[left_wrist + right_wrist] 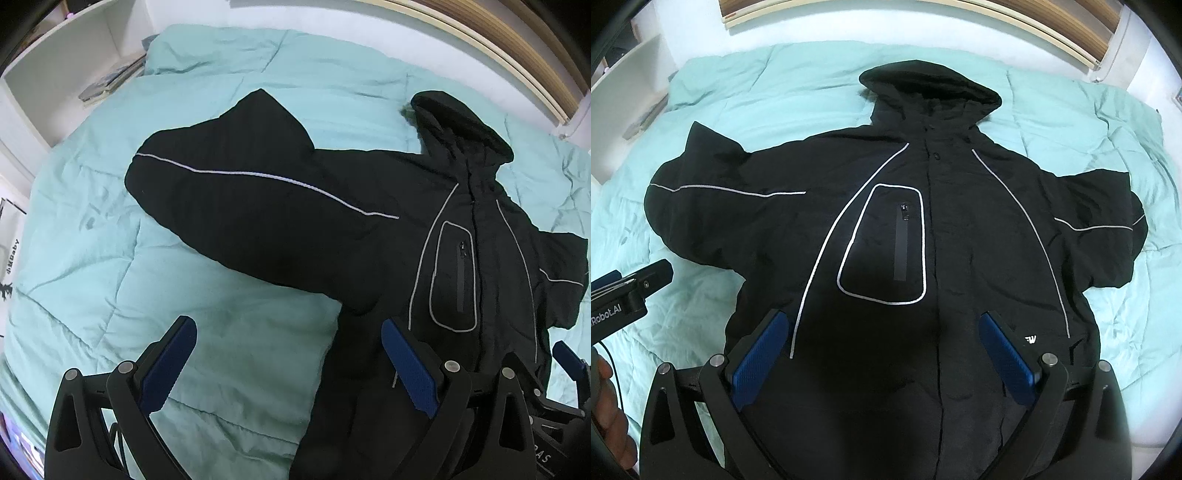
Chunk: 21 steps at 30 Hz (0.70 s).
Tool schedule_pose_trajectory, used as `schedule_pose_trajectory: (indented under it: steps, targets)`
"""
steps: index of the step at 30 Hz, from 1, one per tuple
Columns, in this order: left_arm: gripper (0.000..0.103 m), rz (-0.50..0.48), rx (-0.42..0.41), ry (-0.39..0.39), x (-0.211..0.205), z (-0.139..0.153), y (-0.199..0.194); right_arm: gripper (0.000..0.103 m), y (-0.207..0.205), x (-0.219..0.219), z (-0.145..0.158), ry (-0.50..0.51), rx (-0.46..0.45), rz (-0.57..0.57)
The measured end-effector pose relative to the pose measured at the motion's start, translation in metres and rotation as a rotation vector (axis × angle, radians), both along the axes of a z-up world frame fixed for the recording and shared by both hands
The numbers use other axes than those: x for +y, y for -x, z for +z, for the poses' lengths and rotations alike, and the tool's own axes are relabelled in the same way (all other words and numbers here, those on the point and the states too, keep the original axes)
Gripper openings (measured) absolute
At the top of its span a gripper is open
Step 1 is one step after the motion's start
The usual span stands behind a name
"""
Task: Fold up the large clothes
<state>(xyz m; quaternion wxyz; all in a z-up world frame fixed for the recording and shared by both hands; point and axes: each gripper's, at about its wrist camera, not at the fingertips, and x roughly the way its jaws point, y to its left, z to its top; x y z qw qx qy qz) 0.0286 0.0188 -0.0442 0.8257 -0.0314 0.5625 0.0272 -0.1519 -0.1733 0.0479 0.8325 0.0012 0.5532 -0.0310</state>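
A large black hooded jacket [953, 229] with thin grey piping lies face up and spread out on a mint-green quilt [1108, 122], hood [934, 88] toward the headboard. Its left sleeve [236, 192] sticks out sideways, and the other sleeve [1108, 229] lies bent on the far side. My right gripper [882, 350] hovers open above the jacket's lower front, nothing between its blue pads. My left gripper [288, 362] is open too, over the quilt beside the jacket's left edge, below the sleeve. In the right wrist view the left gripper [628, 291] shows at the left edge.
White shelves [74, 70] with stacked items stand beyond the bed's left corner. A wooden slatted headboard [1034, 18] runs along the far side. A hand [609, 413] holds the left tool at the lower left. Bare quilt [110, 277] surrounds the jacket.
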Motion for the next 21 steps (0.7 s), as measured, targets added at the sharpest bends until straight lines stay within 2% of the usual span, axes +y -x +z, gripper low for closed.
schedule_pose_trajectory:
  steps: [13,17,21]
  targets:
    - [0.1,0.029,0.028,0.009,0.019,-0.021,-0.021,0.103,-0.022,0.023,-0.02,-0.015,0.04,0.047]
    - [0.1,0.071,0.04,0.003,0.038,-0.03,-0.031,0.103,-0.032,0.036,-0.028,-0.012,0.048,0.083]
    - [0.1,0.111,0.015,-0.014,0.064,-0.037,-0.046,0.103,-0.043,0.05,-0.036,-0.018,0.042,0.121]
